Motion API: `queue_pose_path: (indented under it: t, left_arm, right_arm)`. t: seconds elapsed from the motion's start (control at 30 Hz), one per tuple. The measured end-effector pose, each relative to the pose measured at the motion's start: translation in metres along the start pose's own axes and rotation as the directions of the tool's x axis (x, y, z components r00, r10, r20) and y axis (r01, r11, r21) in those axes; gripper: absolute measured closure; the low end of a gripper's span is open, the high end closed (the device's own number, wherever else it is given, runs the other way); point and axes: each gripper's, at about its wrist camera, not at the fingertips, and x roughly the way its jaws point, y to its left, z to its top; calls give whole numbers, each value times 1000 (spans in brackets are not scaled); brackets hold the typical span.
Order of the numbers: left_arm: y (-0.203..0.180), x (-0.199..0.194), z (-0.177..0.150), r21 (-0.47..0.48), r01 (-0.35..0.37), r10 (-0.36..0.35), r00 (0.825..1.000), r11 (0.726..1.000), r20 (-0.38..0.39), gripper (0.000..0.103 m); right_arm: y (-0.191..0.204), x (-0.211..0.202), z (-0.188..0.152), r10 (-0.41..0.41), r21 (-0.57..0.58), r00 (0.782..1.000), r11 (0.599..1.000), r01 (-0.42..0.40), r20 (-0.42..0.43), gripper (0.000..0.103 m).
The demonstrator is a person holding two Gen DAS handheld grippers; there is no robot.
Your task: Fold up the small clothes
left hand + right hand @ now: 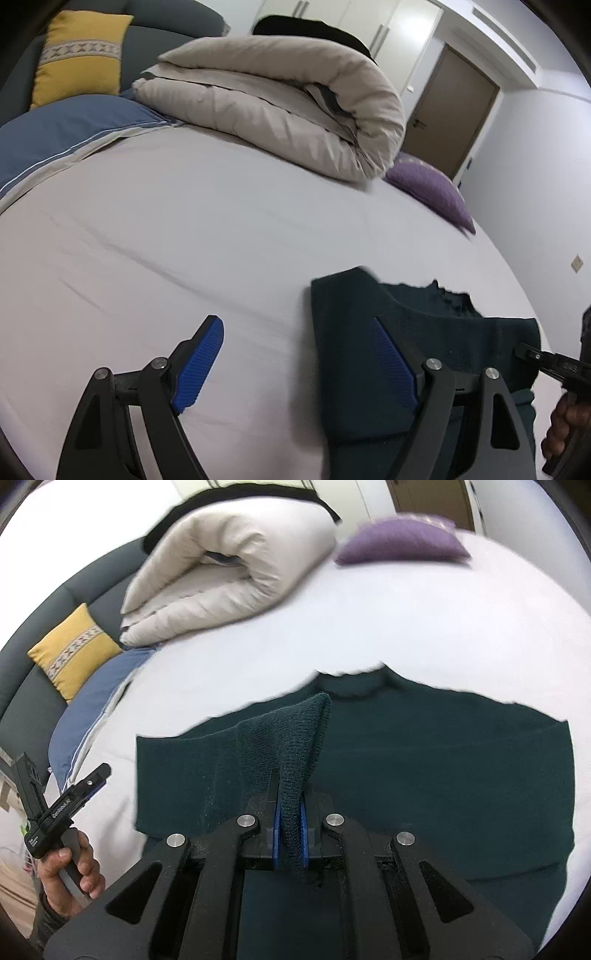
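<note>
Dark green knit sweater (424,760) lies spread flat on the bed (406,627), at the near edge, collar toward the far side.

Right gripper (291,834): jaws closed tight on a bunched fold of the sweater, which rises in a limp peak from between the blue pads. Left gripper (295,365): jaws wide apart, nothing between them; one finger is over bare sheet, the other over the sweater's side edge.

Handling, as judged: soft, thick knit; light, not fragile, not slippery. It drapes and will sag or stretch wherever unsupported. A pinch on a doubled edge looks secure; a single-layer pinch in the middle would only tent the cloth. Best holds are probably the hem corners, shoulder seams or sleeve ends, one per gripper, so an edge travels straight.

Surroundings: folded beige duvet (280,110) at the far side of the bed, purple cushion (432,192) by the far right corner, blue pillow (70,133) and yellow cushion (79,55) at the far left. All well apart from the sweater. Nothing stands in the way; bare sheet lies open beside it for folding.
</note>
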Motion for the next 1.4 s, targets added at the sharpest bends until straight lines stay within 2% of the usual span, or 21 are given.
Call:
queue_pose_path:
  t: [0.07,0.1,0.2,0.3,0.4,0.53,0.57,0.67,0.77,0.83,0.87,0.97,1.03,1.07,1.2,1.3,1.37,1.4]
  left_arm:
    - [-6,8,-2,18,1,-1,1000,1000,-21,20]
    - [-9,14,-3,29,1,0,999,1000,-36,20]
    - [-15,27,-4,48,-15,18,998,999,-62,20]
    - [-20,42,-4,64,-35,41,994,997,-98,21]
    - [-26,59,-4,90,-55,67,989,994,-135,29]
    - [-35,81,-16,148,-73,99,980,986,-175,50]
    - [-36,85,-21,163,-79,108,978,983,-179,50]
    - [-36,85,-26,183,-82,113,980,980,-165,52]
    - [-35,84,-25,213,-83,121,978,973,-172,55]
    - [-37,80,-24,227,-102,142,976,968,-166,57]
    - [-40,74,-24,241,-120,160,975,963,-152,58]
    - [-58,61,-29,317,-168,205,975,933,-88,57]
    - [-65,69,-40,377,-195,249,963,905,-99,56]
    - [-64,73,-44,385,-197,255,961,902,-104,56]
    - [-51,72,-36,320,-177,228,965,931,-132,49]
    - [-58,56,-38,358,-202,247,965,912,-87,50]
    - [-65,48,-42,381,-208,247,968,901,-54,50]
    - [-68,48,-45,396,-210,248,968,894,-47,50]
  right_arm:
    - [-32,13,0,-73,24,997,997,74,-31,97]
    - [-49,17,-2,-82,47,995,995,85,-47,97]
    - [-78,31,-12,-55,117,995,991,64,-79,96]
    - [-82,38,-16,-51,115,996,992,59,-73,96]
    - [-87,34,-19,-34,129,998,991,42,-60,96]
    - [-87,24,-21,-36,134,999,990,40,-33,96]
    - [-91,25,-23,-45,139,998,989,51,-43,96]
    - [-104,34,-31,-40,171,996,984,53,-76,97]
    - [-119,35,-34,16,242,999,970,-4,-48,97]
    - [-121,35,-33,20,257,999,966,-9,-39,95]
    - [-121,32,-34,18,269,999,963,-7,-40,92]
    - [-117,22,-34,37,276,999,961,-30,-21,89]
    - [-113,21,-35,12,242,999,970,-3,-37,89]
    - [-112,23,-37,-13,227,998,974,26,-58,90]
    - [-122,23,-47,-4,260,998,966,20,-60,94]
    - [-122,13,-44,-49,286,997,956,64,-61,91]
    - [-116,-2,-41,-101,278,995,955,101,-17,88]
    - [-110,-12,-37,-101,269,994,959,89,31,88]
